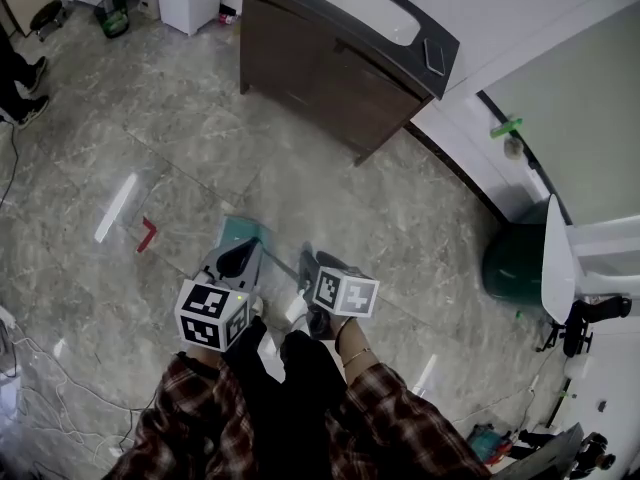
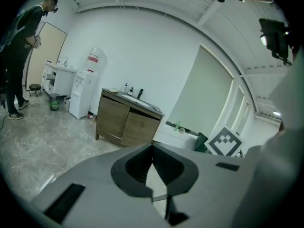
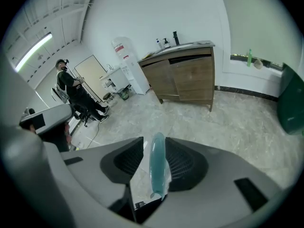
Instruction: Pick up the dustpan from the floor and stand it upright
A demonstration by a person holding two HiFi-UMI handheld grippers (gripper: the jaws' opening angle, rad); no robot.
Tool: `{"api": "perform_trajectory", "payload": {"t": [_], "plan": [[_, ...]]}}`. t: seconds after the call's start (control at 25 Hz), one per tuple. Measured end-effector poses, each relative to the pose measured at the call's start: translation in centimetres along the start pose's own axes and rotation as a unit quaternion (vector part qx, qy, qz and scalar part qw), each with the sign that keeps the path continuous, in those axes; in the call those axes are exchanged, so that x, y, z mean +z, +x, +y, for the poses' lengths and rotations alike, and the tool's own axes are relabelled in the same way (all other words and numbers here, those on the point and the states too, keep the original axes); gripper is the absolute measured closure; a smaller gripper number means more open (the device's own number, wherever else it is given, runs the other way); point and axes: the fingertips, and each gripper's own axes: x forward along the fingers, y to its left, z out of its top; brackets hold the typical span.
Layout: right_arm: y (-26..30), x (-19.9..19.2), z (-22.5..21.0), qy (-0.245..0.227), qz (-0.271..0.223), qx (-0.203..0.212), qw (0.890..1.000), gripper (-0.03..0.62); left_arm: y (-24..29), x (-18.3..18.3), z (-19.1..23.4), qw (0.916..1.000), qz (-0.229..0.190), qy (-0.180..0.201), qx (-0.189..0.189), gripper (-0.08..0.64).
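Grey marble floor (image 1: 180, 138) is spreading out under me. Right claw (image 3: 154, 142) is gripping the dustpan (image 3: 157, 167) by its thin teal handle, which is standing edge-on between the pads. Left claw (image 2: 152, 146) is sitting closed, tips meeting, with nothing showing between them. In the head view the teal scoop (image 1: 242, 230) is showing just ahead of the left claw, low by the floor; I am not making out whether it is touching.

I am judging the grip to be the weak spot. One claw is pinching a narrow, smooth handle, so the dustpan could be swinging or sliding out as I tilt it up. On this glossy floor its edge could be skating away instead of standing. Left claw is giving no support.

Farther out, the sink (image 1: 365, 6) in the cabinet (image 1: 320, 68) is looking empty. The green bin (image 1: 510, 263) by the wall is hiding its contents. Whether the scoop is carrying anything, I cannot tell.
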Motion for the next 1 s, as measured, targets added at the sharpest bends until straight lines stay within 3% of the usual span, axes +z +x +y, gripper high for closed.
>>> {"api": "perform_trajectory", "payload": {"t": [0.28, 0.44, 0.6, 0.8, 1.0], "plan": [[-4.3, 1.2, 1.4, 0.012, -0.054, 0.036, 0.998, 0.459, -0.6, 1.9, -3.5, 0.9992, -0.013, 0.028, -0.026, 0.551], [-8.8, 3.7, 3.8, -0.024, -0.096, 0.079, 0.992, 0.459, -1.1, 4.9, -7.2, 0.9966, -0.029, 0.056, -0.054, 0.551], [-14.0, 7.2, 5.8, -0.072, -0.159, 0.099, 0.98, 0.459, -1.6, 8.1, -11.4, 0.9897, -0.045, 0.105, -0.086, 0.551], [-20.0, 10.4, 7.5, -0.112, -0.223, 0.11, 0.962, 0.46, -2.3, 10.6, -15.6, 0.9818, -0.062, 0.141, -0.111, 0.551], [-23.7, 10.6, 7.9, -0.136, -0.279, 0.08, 0.947, 0.569, -3.9, 11.1, -17.6, 0.9765, -0.073, 0.158, -0.127, 0.551]]}}
